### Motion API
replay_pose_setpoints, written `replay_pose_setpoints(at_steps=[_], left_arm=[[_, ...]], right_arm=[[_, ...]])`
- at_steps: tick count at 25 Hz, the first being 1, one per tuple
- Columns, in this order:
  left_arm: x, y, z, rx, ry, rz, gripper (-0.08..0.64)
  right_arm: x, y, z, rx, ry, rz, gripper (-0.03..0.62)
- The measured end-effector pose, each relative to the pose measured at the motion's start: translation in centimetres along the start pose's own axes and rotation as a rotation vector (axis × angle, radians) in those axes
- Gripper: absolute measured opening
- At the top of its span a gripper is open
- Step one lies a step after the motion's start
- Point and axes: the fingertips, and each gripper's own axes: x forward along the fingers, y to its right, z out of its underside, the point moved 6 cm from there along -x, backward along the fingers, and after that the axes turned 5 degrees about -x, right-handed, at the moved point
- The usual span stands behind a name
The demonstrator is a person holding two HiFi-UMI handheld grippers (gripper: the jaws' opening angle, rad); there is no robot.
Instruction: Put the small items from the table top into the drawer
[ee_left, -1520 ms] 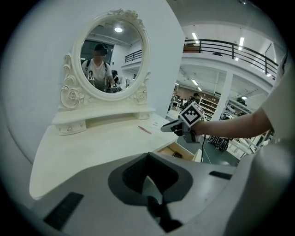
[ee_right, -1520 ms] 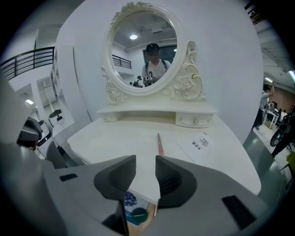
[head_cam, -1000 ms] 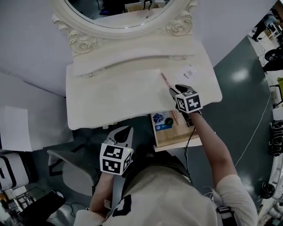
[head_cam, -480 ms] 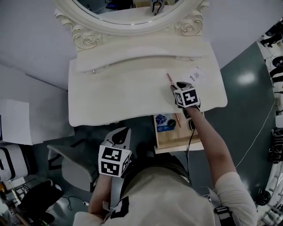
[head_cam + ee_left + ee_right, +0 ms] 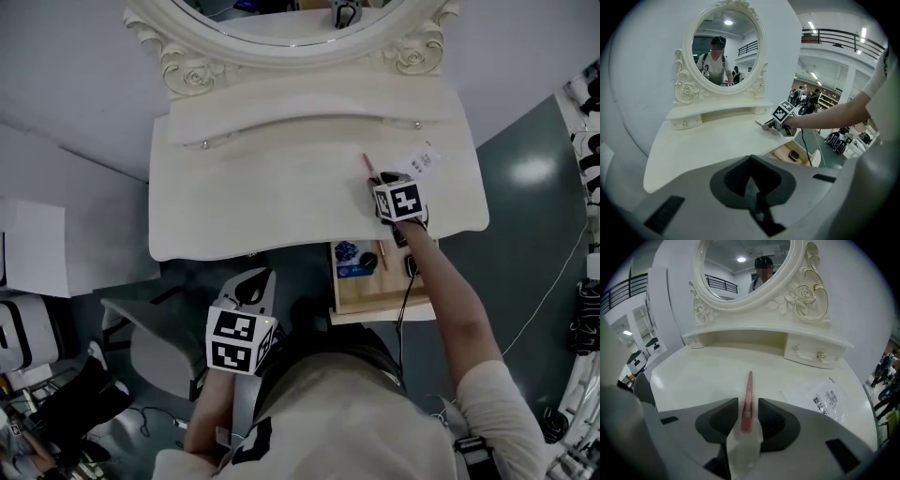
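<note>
Lowered since a second ago, right gripper (image 5: 748, 405) has jaws apart with pen (image 5: 749, 383) lying between them, unsqueezed. Packet (image 5: 826, 401) just to its right, drawer (image 5: 375, 295) behind it, open. left gripper (image 5: 752, 168) closed, empty. Pen pickup looks imminent.

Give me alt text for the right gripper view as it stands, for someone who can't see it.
The right tool, jaws open, straddles a slim pink stick lying on the cream dressing table and pointing toward the mirror. A clear printed packet lies on the table to the right, in front of a small knobbed drawer.
</note>
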Motion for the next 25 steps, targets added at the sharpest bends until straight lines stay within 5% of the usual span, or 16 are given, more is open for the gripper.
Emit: replay_pose_setpoints(at_steps=[25], left_arm=[[-2.0, -1.5, 0.5, 0.006, 0.027, -0.018, 0.052]], right_arm=[[0.1, -0.6, -0.2, -0.047, -0.033, 0.003, 0.069]])
